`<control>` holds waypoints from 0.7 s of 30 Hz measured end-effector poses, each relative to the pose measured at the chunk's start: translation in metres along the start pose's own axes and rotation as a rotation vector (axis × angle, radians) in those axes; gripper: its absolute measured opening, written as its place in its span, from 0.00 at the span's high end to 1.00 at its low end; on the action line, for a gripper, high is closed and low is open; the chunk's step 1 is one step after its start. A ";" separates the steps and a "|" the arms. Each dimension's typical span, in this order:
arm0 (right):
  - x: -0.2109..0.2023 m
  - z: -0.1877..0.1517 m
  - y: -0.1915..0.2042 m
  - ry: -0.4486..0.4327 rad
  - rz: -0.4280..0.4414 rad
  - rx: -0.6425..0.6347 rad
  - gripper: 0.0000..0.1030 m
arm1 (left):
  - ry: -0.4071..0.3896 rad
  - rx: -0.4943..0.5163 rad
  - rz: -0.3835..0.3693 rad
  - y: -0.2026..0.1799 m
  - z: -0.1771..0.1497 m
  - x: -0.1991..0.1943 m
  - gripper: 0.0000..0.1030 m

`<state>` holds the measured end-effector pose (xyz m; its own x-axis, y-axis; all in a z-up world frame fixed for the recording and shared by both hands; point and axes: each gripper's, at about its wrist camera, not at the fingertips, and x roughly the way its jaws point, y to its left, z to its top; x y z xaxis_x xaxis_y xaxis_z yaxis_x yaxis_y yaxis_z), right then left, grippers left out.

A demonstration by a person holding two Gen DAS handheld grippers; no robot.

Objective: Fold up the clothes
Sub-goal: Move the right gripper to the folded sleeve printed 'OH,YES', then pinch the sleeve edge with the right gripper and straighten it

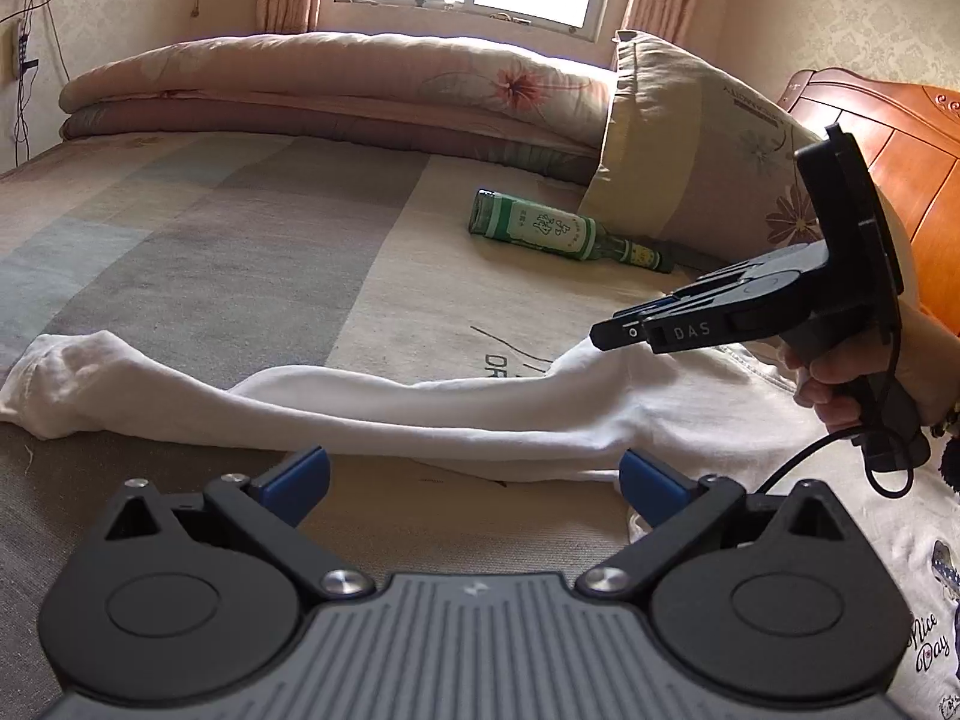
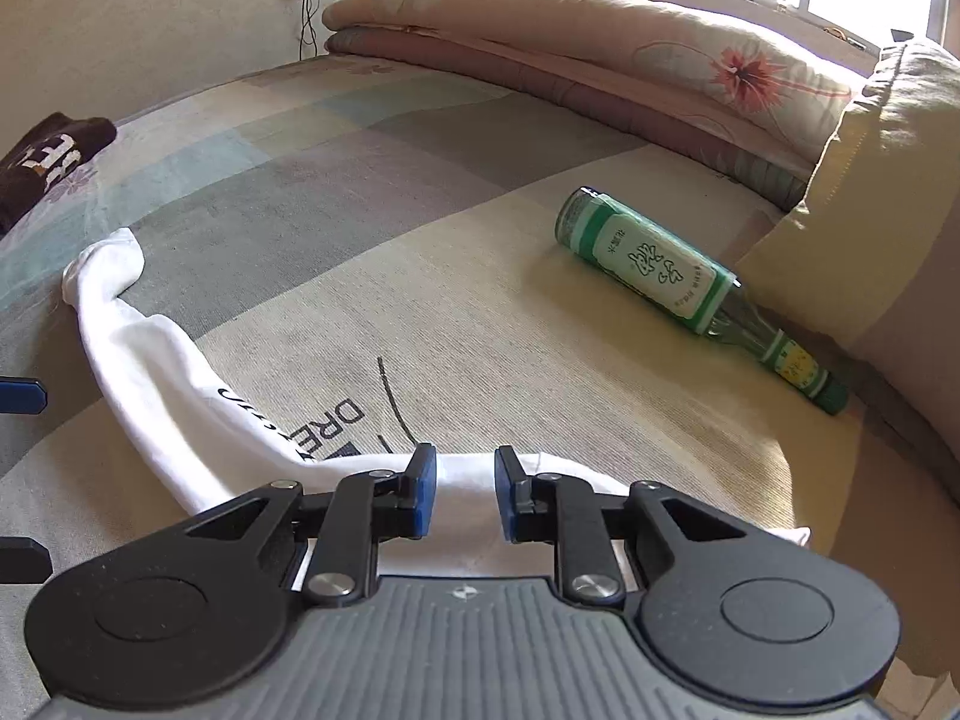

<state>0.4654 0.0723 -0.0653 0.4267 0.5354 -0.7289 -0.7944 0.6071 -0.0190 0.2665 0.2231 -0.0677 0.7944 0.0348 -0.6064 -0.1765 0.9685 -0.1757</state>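
Note:
A white long-sleeved shirt (image 1: 420,414) lies on the bed, one sleeve stretched out to the left, its printed body at the right (image 1: 918,588). My left gripper (image 1: 474,483) is open and empty, just in front of the sleeve's near edge. My right gripper (image 1: 624,336) hovers over the sleeve near the shoulder. In the right wrist view the right gripper (image 2: 465,495) is open with a narrow gap, its blue pads (image 2: 426,498) on either side of the white fabric (image 2: 180,396), not clamping it.
A green glass bottle (image 1: 564,234) lies on the patterned bedsheet (image 1: 240,252) near a pillow (image 1: 690,138). Folded quilts (image 1: 336,90) lie along the far side under the window. A dark brown garment (image 2: 42,162) lies at the left. A wooden headboard (image 1: 888,138) is at right.

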 end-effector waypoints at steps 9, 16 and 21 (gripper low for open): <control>0.017 0.000 0.019 0.041 0.096 -0.142 0.75 | 0.006 0.038 -0.063 -0.007 -0.002 0.005 0.01; 0.015 -0.021 0.031 0.080 0.086 -0.262 0.75 | 0.016 0.036 -0.090 -0.009 -0.003 0.010 0.01; 0.015 -0.022 0.049 0.069 0.036 -0.443 0.69 | 0.024 0.043 -0.083 -0.011 -0.003 0.013 0.01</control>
<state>0.4233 0.0971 -0.0918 0.3776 0.5022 -0.7779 -0.9230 0.2708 -0.2732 0.2770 0.2124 -0.0765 0.7912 -0.0510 -0.6094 -0.0856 0.9775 -0.1929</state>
